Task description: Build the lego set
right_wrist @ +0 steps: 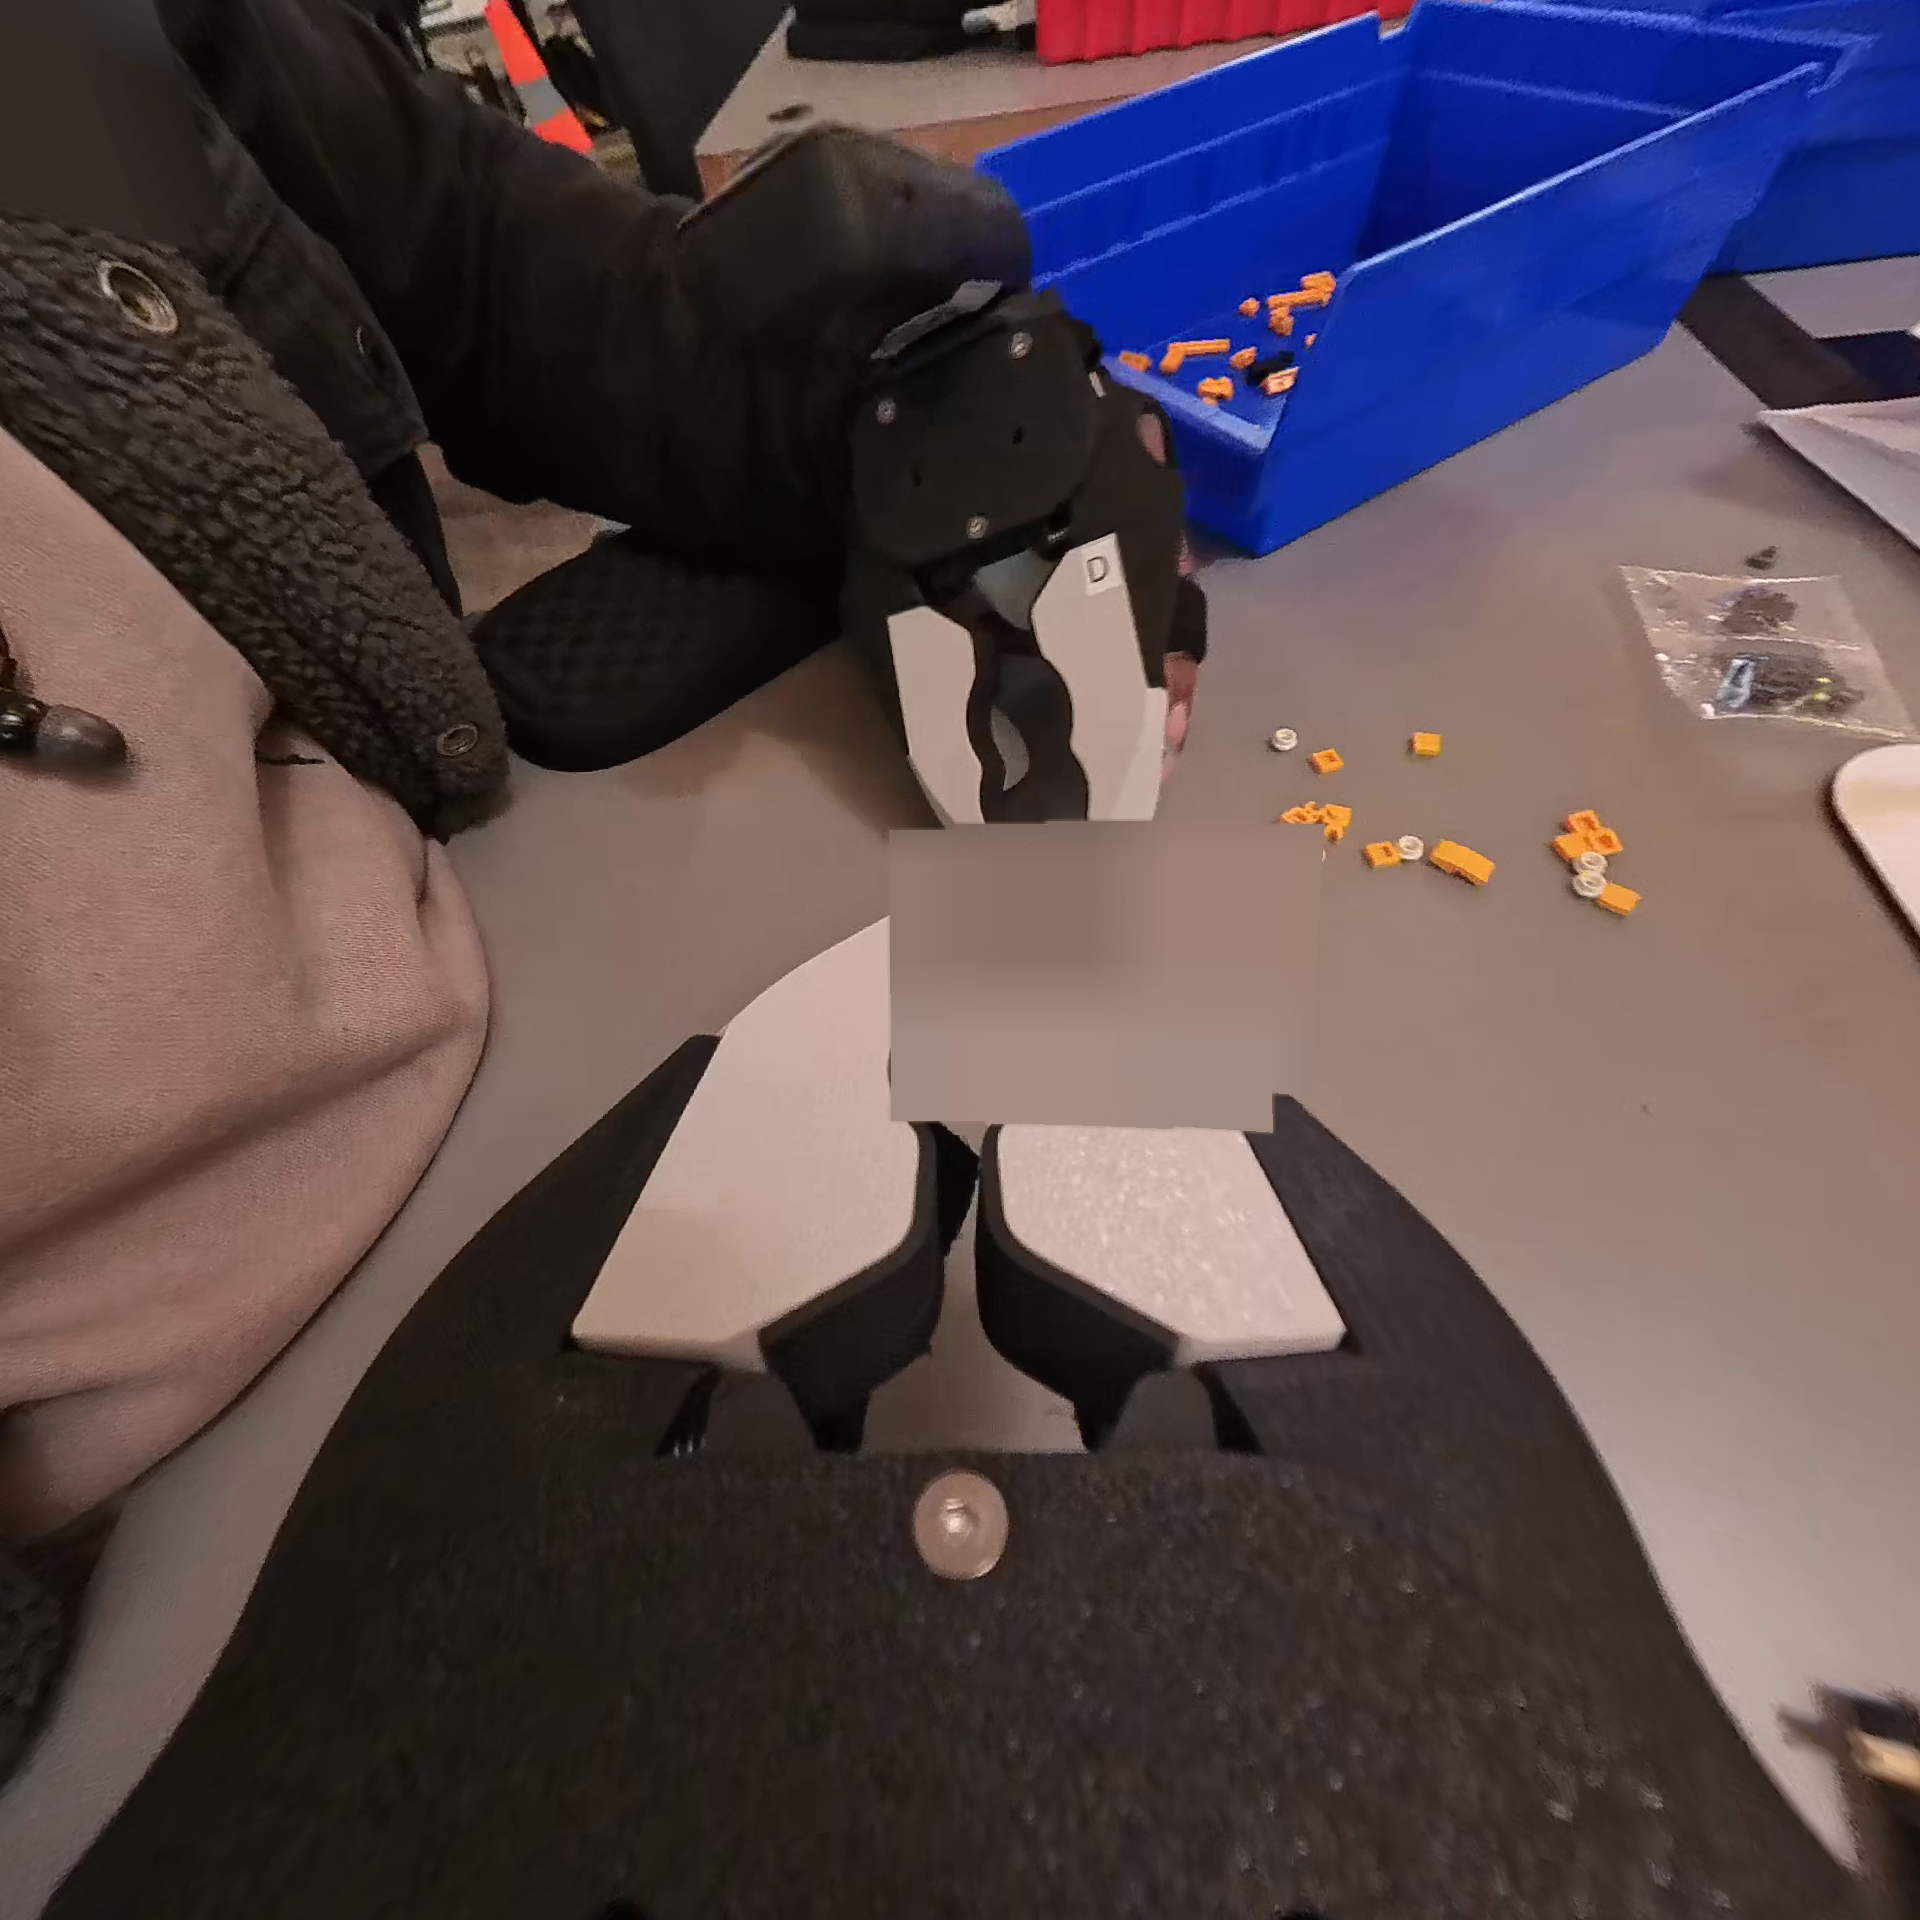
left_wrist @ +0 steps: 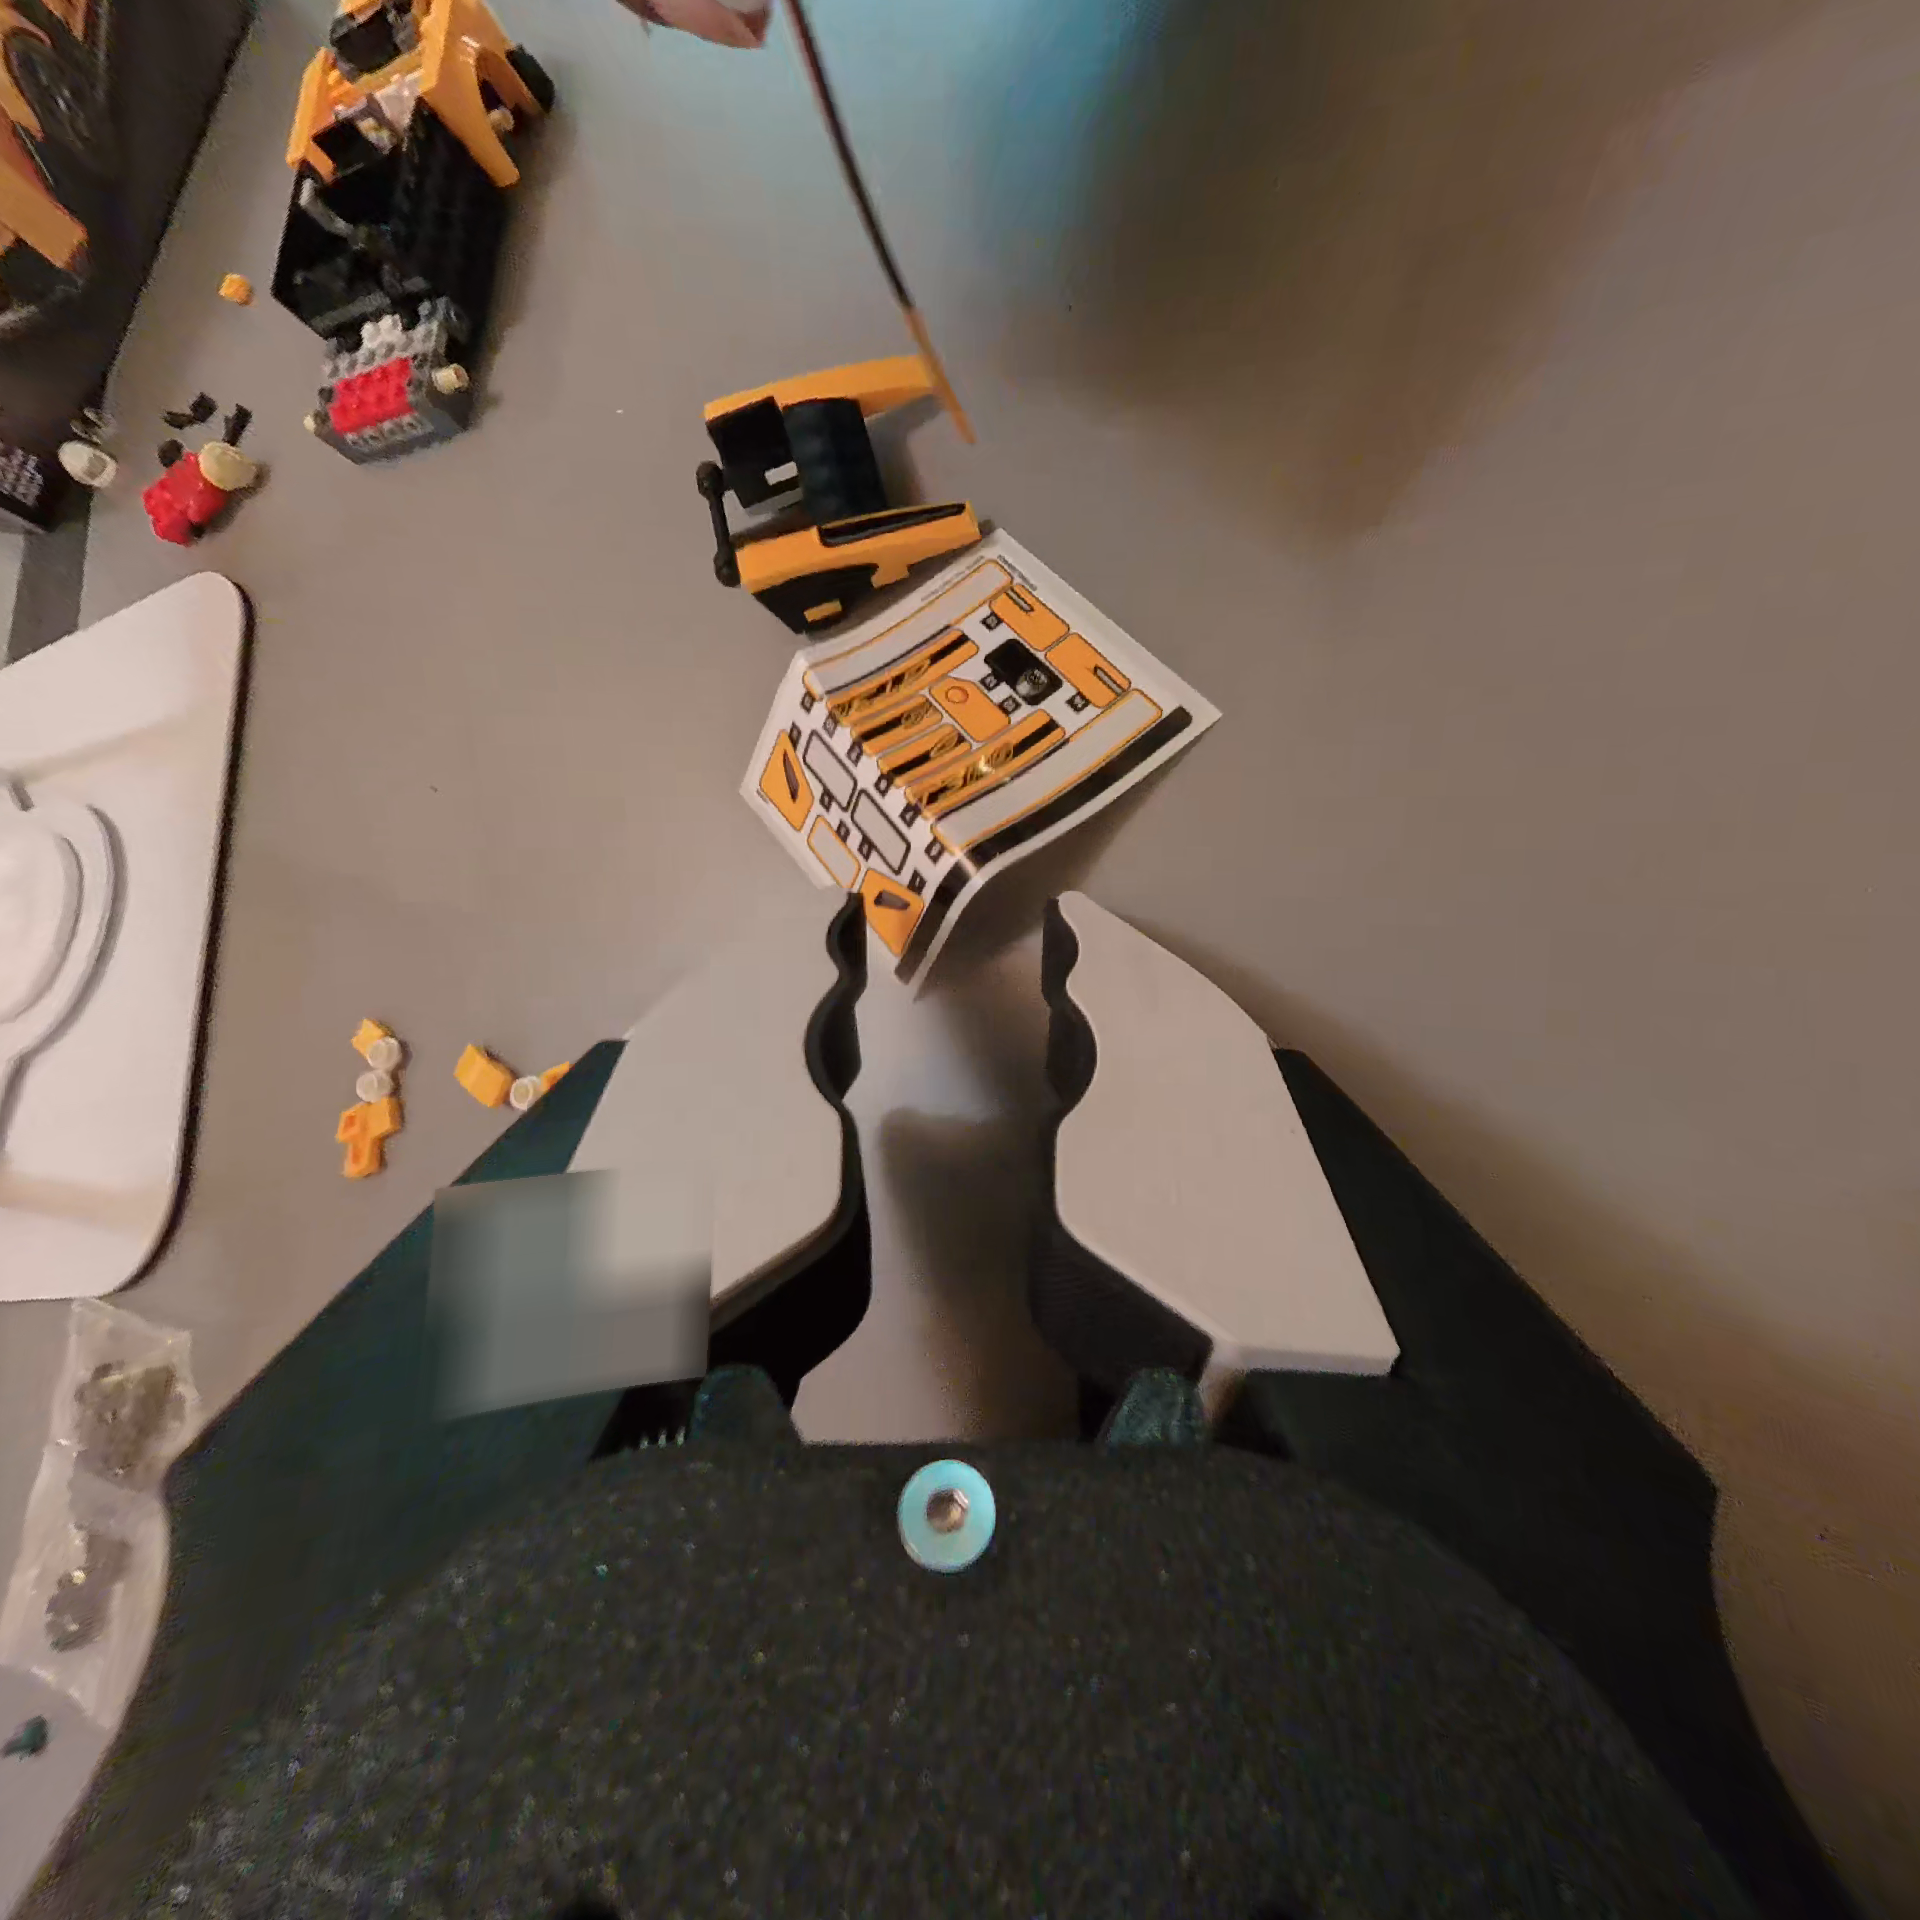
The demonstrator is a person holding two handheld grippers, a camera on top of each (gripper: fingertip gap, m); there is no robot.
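My left gripper (left_wrist: 956, 920) is open just above the grey table. The curled corner of a white sticker sheet (left_wrist: 977, 748) with yellow and black stickers lies between its fingertips. Beyond the sheet stands a small yellow and black lego sub-assembly (left_wrist: 831, 499). A thin yellow and black strip (left_wrist: 883, 249) hangs in the air from the top edge down to that sub-assembly. My right gripper (right_wrist: 961, 1138) has its fingers close together; a blurred patch hides its tips. The right wrist view shows the left gripper (right_wrist: 1039, 800) pointing down at the table.
A half-built yellow and black vehicle (left_wrist: 405, 208) and red bricks (left_wrist: 187, 494) lie at the far left. Also there are a white tray (left_wrist: 104, 935), loose yellow pieces (left_wrist: 374, 1091) and parts bags (left_wrist: 104, 1455). Blue bins (right_wrist: 1455, 312) stand behind, and a person's dark sleeve (right_wrist: 571, 343) shows. The tips of one gripper are about 11 centimeters away from the tips of the other.
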